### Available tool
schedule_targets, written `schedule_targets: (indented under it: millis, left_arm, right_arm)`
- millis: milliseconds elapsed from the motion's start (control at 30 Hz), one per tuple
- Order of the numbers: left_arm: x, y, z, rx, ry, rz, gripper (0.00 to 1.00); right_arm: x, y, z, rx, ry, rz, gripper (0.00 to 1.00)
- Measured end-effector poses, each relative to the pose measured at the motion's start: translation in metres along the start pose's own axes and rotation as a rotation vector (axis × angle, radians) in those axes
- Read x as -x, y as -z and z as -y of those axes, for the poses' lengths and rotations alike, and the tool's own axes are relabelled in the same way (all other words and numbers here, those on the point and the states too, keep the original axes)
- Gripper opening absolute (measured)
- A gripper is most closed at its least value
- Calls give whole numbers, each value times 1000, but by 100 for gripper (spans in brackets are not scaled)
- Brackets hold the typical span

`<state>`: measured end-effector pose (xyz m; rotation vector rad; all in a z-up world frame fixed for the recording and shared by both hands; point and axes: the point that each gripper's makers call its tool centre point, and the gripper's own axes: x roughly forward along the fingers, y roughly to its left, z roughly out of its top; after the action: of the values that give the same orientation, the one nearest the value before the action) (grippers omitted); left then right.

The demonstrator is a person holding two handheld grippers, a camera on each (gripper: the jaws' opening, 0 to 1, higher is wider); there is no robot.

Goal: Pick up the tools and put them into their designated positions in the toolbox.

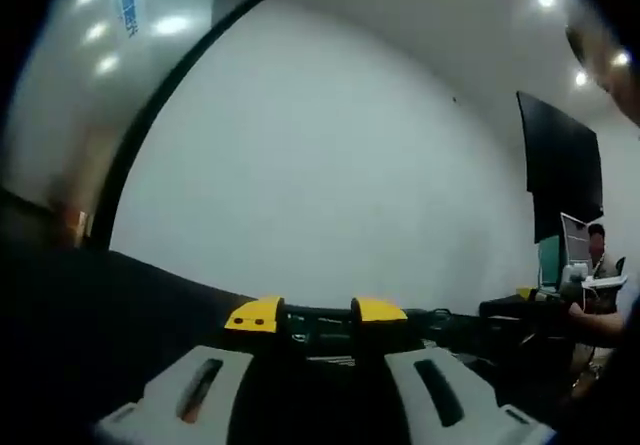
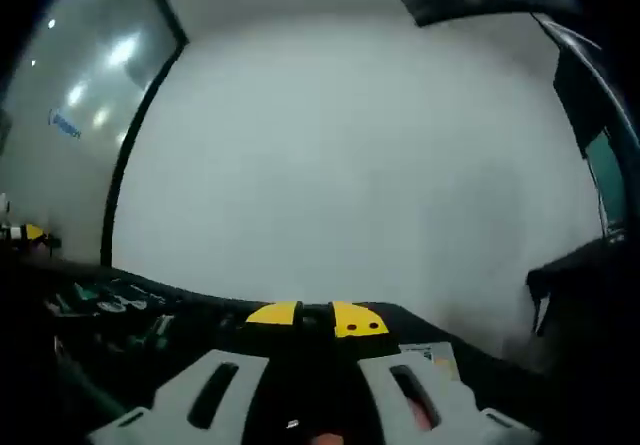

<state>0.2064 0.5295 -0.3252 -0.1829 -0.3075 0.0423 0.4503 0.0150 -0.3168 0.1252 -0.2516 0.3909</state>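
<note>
Tools (image 2: 110,305) lie on the dark table (image 2: 200,310) while we hold the left gripper (image 1: 315,313) part-open and the right gripper (image 2: 317,317) nearly closed, both empty, probably awaiting a pick.

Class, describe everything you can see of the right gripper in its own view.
The right gripper rises from the bottom of its view as two pale grey jaws, each with a dark slot and a yellow tip. The tips almost meet, with only a thin gap, nothing between them. It hangs above a dark table, pointing at a white wall.
</note>
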Motion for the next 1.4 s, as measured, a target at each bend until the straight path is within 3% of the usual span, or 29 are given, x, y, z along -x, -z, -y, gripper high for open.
schedule_targets:
  millis: [233,400,533,767,833,867,900,933,967,1000,1067,1167,1267,1333,1400]
  left_arm:
    - [0,6,1,1,-6,-29,28]
    - [0,7,2,14,0,-31,27]
    - [-1,11,3,0,-1,-51,27]
    - [0,8,-1,17,-3,-41,27]
    - [0,9,-2,8,-5,-47,27]
    - [0,9,-2,4,-4,-51,27]
    - [-1,11,0,-6,4,-60,27]
    - [-1,12,5,-17,11,-66,27]
    - [-2,14,10,-36,22,-80,27]
    - [-3,16,11,-48,27,-90,27]
    - [-6,19,11,-72,34,-105,27]
    - [-8,23,13,-105,49,-119,28]
    - [-7,22,16,-140,53,-122,28]
    - [-4,15,17,-128,45,-99,28]
    - [-3,13,16,-130,28,-89,27]
  right_arm:
    - [-6,4,1,6,-6,-11,9]
    - [-4,7,-17,-30,-74,-28,9]
    - [0,6,-18,-27,-78,-29,9]
    - [0,6,-36,135,-116,-48,9]
    - [-5,15,-52,179,-179,-116,9]
    - [-7,21,-65,239,-241,-173,10]
    - [-11,32,-87,301,-351,-254,13]
    - [-12,36,-96,344,-384,-298,20]
    - [-17,31,-106,398,-387,-313,26]
    - [-19,25,-116,414,-404,-296,23]
    - [-18,22,-149,385,-516,-327,15]
    - [-27,24,-172,388,-575,-370,16]
    - [-27,49,-198,472,-694,-472,18]
    - [-40,56,-204,480,-681,-483,18]
    - [-34,69,-216,397,-725,-596,21]
